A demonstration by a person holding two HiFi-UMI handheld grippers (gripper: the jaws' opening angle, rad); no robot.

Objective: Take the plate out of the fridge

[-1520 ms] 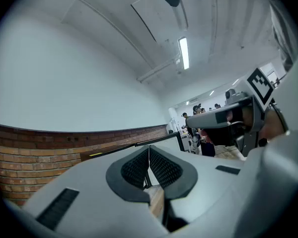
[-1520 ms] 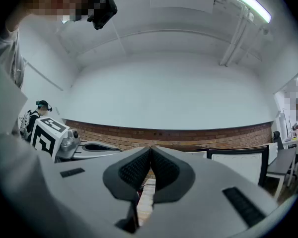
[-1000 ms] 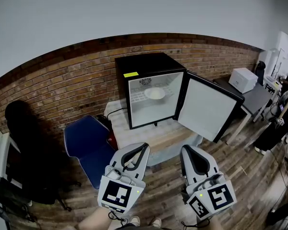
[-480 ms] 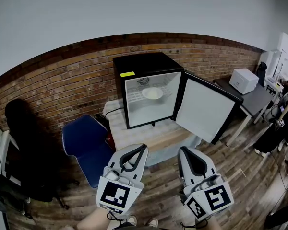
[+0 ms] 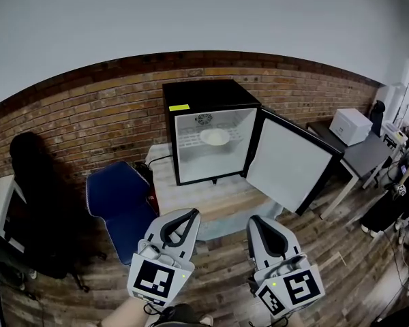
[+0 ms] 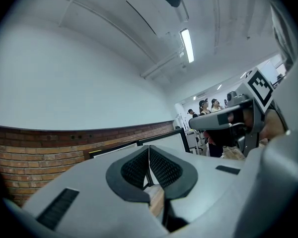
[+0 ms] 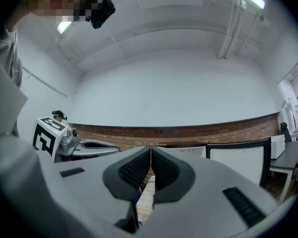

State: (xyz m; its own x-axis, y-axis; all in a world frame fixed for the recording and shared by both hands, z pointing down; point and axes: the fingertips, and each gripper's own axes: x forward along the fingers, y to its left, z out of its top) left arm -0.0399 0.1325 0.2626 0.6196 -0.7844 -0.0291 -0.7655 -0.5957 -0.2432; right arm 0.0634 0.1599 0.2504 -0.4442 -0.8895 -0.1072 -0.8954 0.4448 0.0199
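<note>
A black mini fridge stands on a low wooden platform against the brick wall, its door swung wide to the right. Inside, a white plate lies on the upper wire shelf. My left gripper and right gripper hover side by side well short of the fridge, both shut and empty. In the left gripper view the left gripper has its pads pressed together, and the right gripper shows the same in its own view. Both point level toward the fridge.
A blue chair sits left of the platform, with a dark chair further left. A grey table with a white box stands at the right, and people stand beyond it. The floor is wooden.
Both grippers have slid a little lower and leftward in the head view, still shut. The fridge, its open door and the plate have not moved.
</note>
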